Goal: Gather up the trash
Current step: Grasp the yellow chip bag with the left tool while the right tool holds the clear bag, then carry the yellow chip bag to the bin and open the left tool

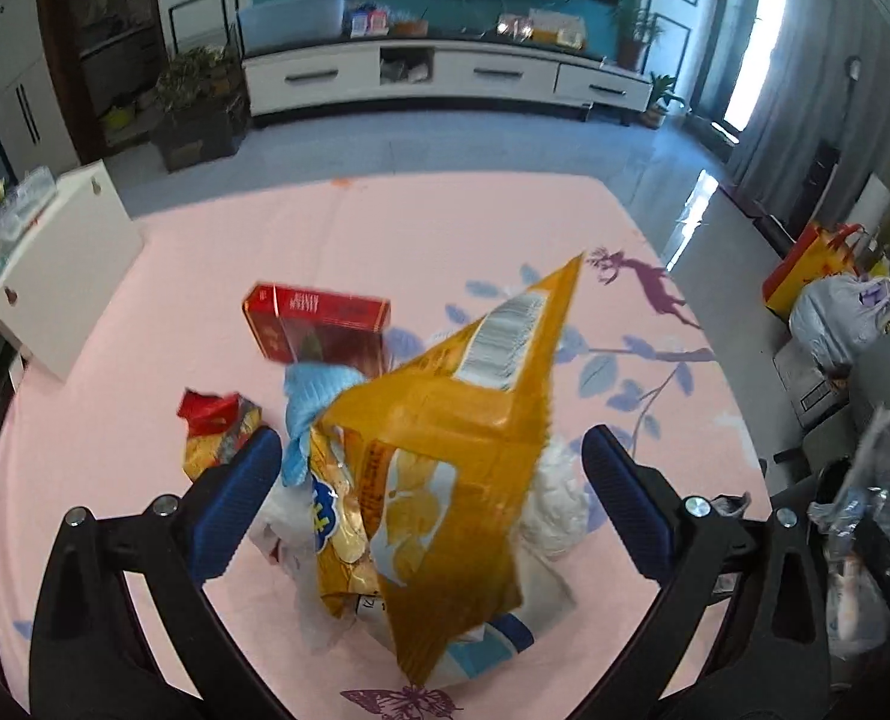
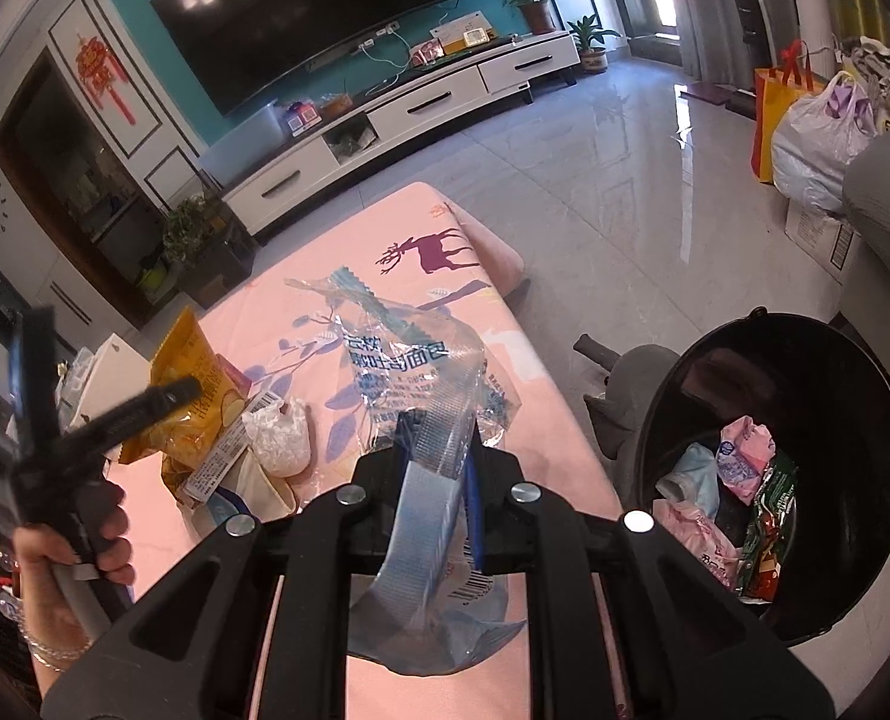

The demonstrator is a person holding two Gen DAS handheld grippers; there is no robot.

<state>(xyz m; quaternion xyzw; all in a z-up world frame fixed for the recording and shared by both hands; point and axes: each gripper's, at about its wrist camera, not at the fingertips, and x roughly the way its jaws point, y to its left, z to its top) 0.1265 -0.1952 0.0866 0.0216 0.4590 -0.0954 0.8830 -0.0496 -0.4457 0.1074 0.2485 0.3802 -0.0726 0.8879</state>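
The right tool [image 2: 438, 456] is clamped on a clear bread wrapper [image 2: 408, 360] above the counter's [image 2: 384, 228] right edge; the next move, I judge, carries it over the black bin [image 2: 805, 360] just beside and releases. The left tool [image 1: 432, 474] stands apart above the yellow chip bag [image 1: 445, 420] in the pile, not gripping it.

Pink deer-printed tablecloth [image 1: 445, 228] — yellow-orange snack bag [image 1: 445, 450], red box [image 1: 318, 324] — black bin [image 2: 865, 420]

Blue Chinese print on the clear wrapper [image 2: 420, 384], too blurred to read.
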